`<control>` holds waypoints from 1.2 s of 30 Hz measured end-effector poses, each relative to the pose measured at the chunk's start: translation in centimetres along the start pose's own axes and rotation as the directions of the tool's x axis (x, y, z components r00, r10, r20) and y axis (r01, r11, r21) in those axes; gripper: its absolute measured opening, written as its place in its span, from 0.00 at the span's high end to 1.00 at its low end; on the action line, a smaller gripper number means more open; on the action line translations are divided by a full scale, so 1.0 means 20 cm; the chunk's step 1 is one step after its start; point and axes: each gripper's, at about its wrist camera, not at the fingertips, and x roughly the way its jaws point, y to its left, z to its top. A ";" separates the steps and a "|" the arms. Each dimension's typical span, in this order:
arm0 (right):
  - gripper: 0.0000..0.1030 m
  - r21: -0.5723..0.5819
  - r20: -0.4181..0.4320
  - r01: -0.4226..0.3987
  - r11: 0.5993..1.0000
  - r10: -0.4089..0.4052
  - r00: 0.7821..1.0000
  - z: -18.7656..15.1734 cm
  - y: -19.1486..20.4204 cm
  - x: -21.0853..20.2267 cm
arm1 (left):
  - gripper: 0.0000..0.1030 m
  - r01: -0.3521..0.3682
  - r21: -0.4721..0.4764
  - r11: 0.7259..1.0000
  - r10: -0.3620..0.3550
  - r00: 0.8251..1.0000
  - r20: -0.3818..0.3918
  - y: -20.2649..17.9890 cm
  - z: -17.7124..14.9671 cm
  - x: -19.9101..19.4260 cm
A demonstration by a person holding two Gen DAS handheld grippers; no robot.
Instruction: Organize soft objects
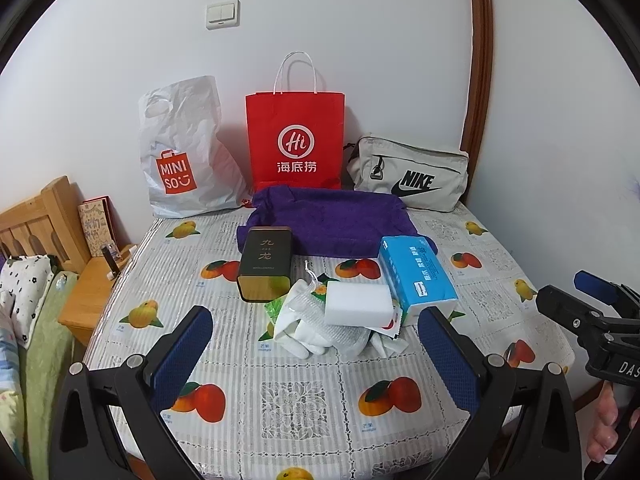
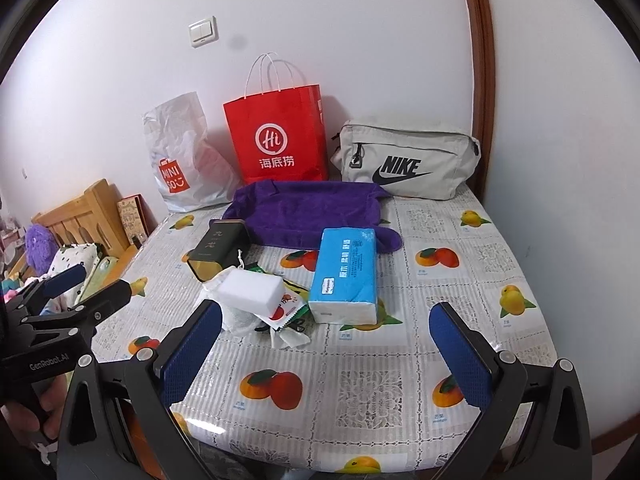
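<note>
Left gripper (image 1: 316, 344) released, jaws wide apart, held above the near part of the table (image 1: 304, 404); right gripper (image 2: 326, 340) likewise released and empty, over the near edge. I see the soft pile mid-table: white sponge (image 1: 357, 303) resting on white gloves (image 1: 300, 328) and small packets; blue tissue pack (image 1: 416, 278) just beside it on the right; dark tin (image 1: 266, 264) on the left, lying tilted; purple towel (image 1: 328, 220) spread behind them. Against the wall: white plastic bag (image 1: 184, 152), red paper bag (image 1: 296, 140) upright, grey pouch (image 1: 412, 174).
</note>
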 end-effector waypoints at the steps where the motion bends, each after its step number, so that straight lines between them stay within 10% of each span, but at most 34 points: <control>1: 0.00 -0.003 0.000 0.001 1.000 -0.001 1.000 0.00 0.00 0.00 | 0.00 -0.001 0.000 1.000 0.001 1.000 0.000 0.00 0.00 0.00; 36: 0.00 -0.006 0.007 -0.007 1.000 0.007 1.000 -0.01 0.02 -0.02 | 0.00 -0.003 0.002 1.000 0.003 1.000 0.002 -0.01 -0.01 0.00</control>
